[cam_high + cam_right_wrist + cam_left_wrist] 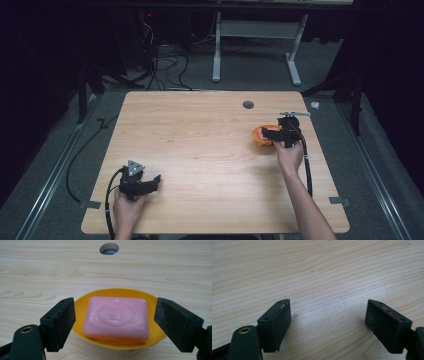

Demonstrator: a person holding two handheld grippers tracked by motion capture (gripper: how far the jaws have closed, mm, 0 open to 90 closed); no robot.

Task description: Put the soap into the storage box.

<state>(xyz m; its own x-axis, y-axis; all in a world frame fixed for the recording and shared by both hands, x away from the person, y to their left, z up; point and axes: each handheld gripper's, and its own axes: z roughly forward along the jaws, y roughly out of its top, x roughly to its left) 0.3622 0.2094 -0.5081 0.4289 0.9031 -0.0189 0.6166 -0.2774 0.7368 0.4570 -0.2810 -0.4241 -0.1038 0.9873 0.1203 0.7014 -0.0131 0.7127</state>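
**Pink on yellow, over pale wood**

A pink soap bar (117, 318) with an embossed round stamp lies in a yellow-orange dish (82, 305). The counter (200, 130) is light wood with wavy grain. Both grippers' fingers (60, 323) are matt black.

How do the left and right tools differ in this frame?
The right tool is poised over a pink soap in a yellow dish, far right on the table; the left tool faces bare table at the near left. Both are open and hold nothing.
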